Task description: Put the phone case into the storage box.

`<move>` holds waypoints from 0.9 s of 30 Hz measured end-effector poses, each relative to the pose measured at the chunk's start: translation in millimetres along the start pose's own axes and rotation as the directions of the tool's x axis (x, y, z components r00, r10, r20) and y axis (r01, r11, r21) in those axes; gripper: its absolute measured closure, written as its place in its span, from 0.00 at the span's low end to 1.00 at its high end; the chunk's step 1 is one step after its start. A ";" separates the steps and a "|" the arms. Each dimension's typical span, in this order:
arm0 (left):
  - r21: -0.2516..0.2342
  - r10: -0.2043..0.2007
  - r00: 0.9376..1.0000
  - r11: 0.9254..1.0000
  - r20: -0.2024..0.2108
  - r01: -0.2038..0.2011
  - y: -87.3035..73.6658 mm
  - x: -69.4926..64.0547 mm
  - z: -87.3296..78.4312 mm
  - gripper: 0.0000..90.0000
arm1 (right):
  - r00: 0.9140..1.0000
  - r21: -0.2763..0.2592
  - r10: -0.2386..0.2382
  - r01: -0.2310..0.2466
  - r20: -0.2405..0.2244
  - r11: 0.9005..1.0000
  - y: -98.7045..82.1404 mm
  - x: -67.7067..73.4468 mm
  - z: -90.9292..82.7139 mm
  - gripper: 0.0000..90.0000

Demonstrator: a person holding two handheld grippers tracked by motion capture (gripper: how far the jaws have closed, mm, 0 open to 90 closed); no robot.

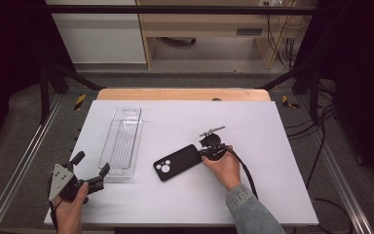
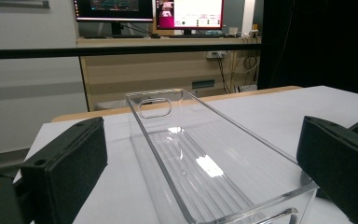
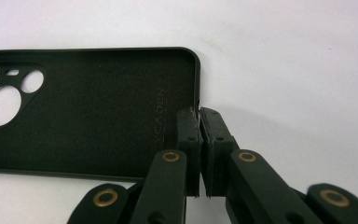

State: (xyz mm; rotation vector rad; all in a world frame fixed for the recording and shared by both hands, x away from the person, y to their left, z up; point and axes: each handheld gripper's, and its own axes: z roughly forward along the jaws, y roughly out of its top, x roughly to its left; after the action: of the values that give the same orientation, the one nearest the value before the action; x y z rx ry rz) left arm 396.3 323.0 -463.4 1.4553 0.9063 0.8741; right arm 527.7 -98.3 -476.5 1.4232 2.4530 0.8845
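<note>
A white table top [image 1: 185,195] carries everything here, lying on a wooden surface whose far edge shows beyond it. On its left half stands a long clear plastic tray [image 1: 122,141], rectangular, open at the top, with a ribbed floor and a slot handle cut in its far end wall; it runs lengthwise away from the person. In the left gripper view the tray [image 2: 214,163] lies straight ahead, its near end wall between the two black pads [image 2: 65,168], neither of which touches it.

Right of the tray and apart from it, near the middle of the table top, lies a black phone case [image 1: 177,162], flat, hollow side up, its camera cut-outs at the end nearer the person and the tray. In the right gripper view the case [image 3: 88,112] shows its inner lining with lettering near the short end wall.

The left gripper [image 1: 90,171] sits at the near left corner of the table top, held in the person's left hand [image 1: 70,212], jaws spread wide toward the tray's near end.

The right gripper [image 1: 203,152], held in the right hand [image 1: 224,168], meets the case at its far short end. Its jaws are pinched narrow on that end wall: one pad [image 3: 189,140] inside the case, the other outside, the thin rim clamped between them.
</note>
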 end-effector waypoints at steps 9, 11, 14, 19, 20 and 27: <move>0.000 0.000 1.000 1.000 -0.001 0.000 0.0 0.1 -0.1 0.01 | 1.000 -0.024 0.010 -0.010 0.000 1.000 -0.6 2.9 -1.6 0.98; 0.001 0.000 1.000 1.000 -0.001 0.000 0.0 0.1 -0.1 0.01 | 1.000 -0.033 0.001 -0.001 -0.004 0.999 -0.4 4.3 -2.5 0.98; 0.000 0.001 1.000 1.000 -0.001 -0.001 0.1 -0.1 -0.1 0.01 | 1.000 -0.040 -0.007 0.007 -0.011 0.999 -0.1 6.1 -4.6 0.98; 0.001 -0.001 1.000 1.000 -0.003 0.001 0.1 0.3 -0.3 0.01 | 1.000 -0.080 0.018 -0.019 -0.014 0.997 0.2 5.7 -11.7 0.98; 0.001 -0.002 1.000 1.000 -0.006 0.002 0.1 0.5 -0.4 0.01 | 1.000 -0.089 0.019 -0.021 -0.015 0.996 0.4 5.3 -13.4 0.98; 0.003 -0.030 0.999 1.000 -0.024 0.030 -0.1 3.2 -2.2 0.01 | 0.999 -0.196 0.042 -0.042 -0.004 0.980 -6.4 3.1 -33.0 0.98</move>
State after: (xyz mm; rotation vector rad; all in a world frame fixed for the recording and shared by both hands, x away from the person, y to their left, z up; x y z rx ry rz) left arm 395.7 326.8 -463.3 1.4334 0.9452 0.8699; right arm 507.4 -111.6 -453.0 1.4086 2.2695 1.1009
